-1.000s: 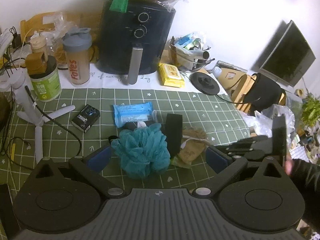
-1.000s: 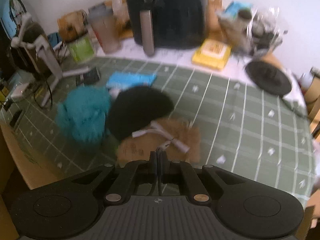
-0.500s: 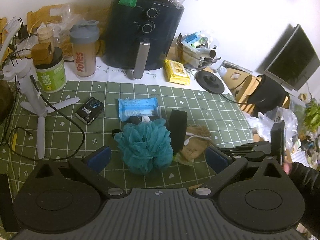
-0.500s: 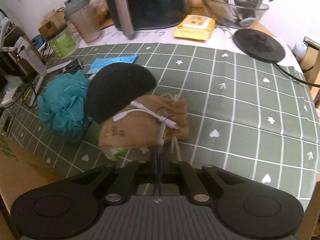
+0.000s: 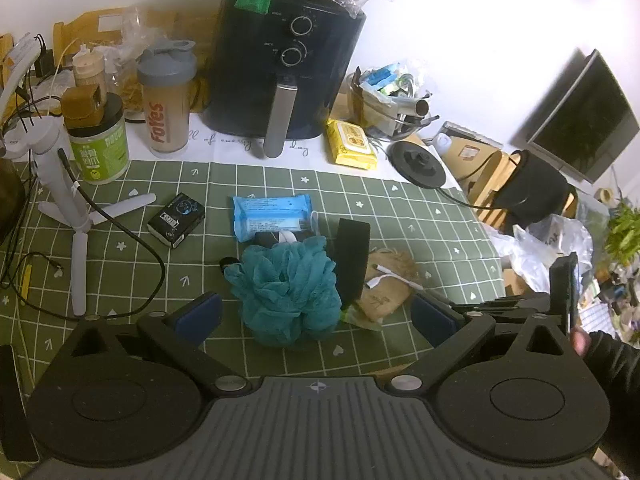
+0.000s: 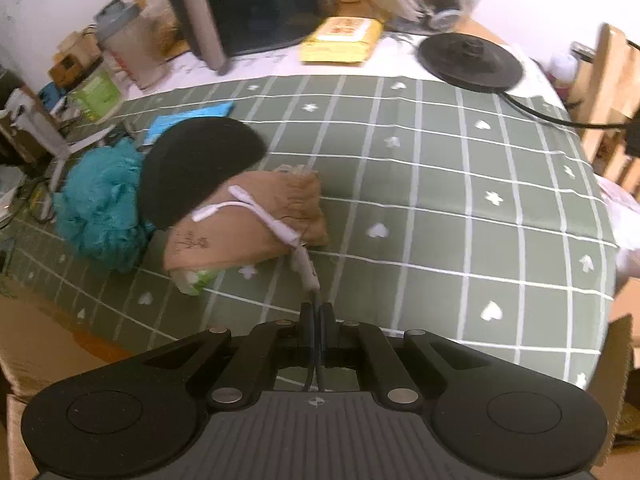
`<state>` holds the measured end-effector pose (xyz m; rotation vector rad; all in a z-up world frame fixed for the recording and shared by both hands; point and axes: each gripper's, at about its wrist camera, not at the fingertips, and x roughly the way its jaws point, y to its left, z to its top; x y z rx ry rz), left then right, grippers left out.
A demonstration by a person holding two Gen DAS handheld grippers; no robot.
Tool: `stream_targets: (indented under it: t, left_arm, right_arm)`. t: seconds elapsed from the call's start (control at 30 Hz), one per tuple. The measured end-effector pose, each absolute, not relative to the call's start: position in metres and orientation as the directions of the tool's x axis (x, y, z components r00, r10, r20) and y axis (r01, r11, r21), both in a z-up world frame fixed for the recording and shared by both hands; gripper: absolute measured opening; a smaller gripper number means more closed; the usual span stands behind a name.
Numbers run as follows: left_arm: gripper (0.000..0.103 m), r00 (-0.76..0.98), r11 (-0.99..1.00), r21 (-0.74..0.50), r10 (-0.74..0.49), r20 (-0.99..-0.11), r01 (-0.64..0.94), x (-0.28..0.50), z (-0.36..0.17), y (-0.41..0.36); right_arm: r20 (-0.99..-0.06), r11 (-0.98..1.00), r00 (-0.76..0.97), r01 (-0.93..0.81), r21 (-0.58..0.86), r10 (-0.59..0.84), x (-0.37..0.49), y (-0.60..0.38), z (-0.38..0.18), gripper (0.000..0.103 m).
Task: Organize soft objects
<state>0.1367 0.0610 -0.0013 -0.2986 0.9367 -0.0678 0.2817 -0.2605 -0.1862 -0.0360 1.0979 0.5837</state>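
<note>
A teal pouf (image 5: 286,290), a black pad (image 5: 352,262) and a brown pouch (image 5: 386,286) are lying bunched together, three soft things touching one another, near the front edge of the green checked cloth (image 5: 400,216). One white cable (image 6: 264,216) is trailing across the pouch. The left gripper (image 5: 316,316) is hovering just in front of the pouf with its jaws standing wide and nothing between them. The right gripper (image 6: 316,308) is sitting at the pouch's near right corner, jaws pressed together, their tips just beside the cable's end; whether they are pinching it cannot be told. Right of the cluster the cloth is lying bare out to its edge, giving free room. On the far side are lying one blue packet (image 5: 272,216), one small black box (image 5: 176,220) and one white tripod (image 5: 68,204), and behind them one air fryer (image 5: 284,60).
</note>
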Motion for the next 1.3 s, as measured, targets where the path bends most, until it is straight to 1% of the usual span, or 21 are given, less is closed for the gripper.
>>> stream_targets:
  t: [0.13,0.37,0.5,0.77,0.93,1.03,1.3]
  left_arm:
    - [0.103,0.593,0.957,-0.282,-0.187,-0.783,-0.071,0.137,-0.001,0.061]
    - [0.103,0.594,0.956,-0.283,-0.186,-0.783,-0.073,0.134,0.0,0.06]
    - [0.103,0.59,0.955,-0.286,-0.186,-0.786,-0.08,0.13,-0.002,0.06]
    - [0.103,0.595,0.952,-0.295,-0.191,-0.781,-0.081,0.128,-0.002,0.061]
    - [0.103,0.595,0.954,-0.289,-0.188,-0.781,-0.078,0.129,-0.002,0.064]
    - [0.103,0.596,0.96,-0.275,-0.189,-0.78,-0.056,0.133,0.0,0.066]
    - [0.103,0.586,0.97,-0.238,-0.218,-0.78,0.044,0.155,-0.003,0.067]
  right_arm:
    - [-0.856,0.877,0.33,-0.412,0.248,0.397,0.285,-0.268,-0.192,0.005]
    - [-0.896,0.904,0.275,-0.35,0.245,0.349,0.283,-0.275,-0.207,0.005]
    - [-0.892,0.903,0.245,-0.306,0.3,0.379,0.282,-0.279,-0.214,0.005]
    - [-0.898,0.913,0.227,-0.251,0.321,0.378,0.276,-0.279,-0.214,0.005]
    - [-0.881,0.916,0.283,-0.246,0.316,0.38,0.263,-0.292,-0.19,0.005]
    - [-0.858,0.911,0.335,-0.277,0.305,0.389,0.253,-0.297,-0.164,0.005]
    - [-0.761,0.879,0.454,-0.341,0.333,0.464,0.232,-0.302,-0.096,0.005]
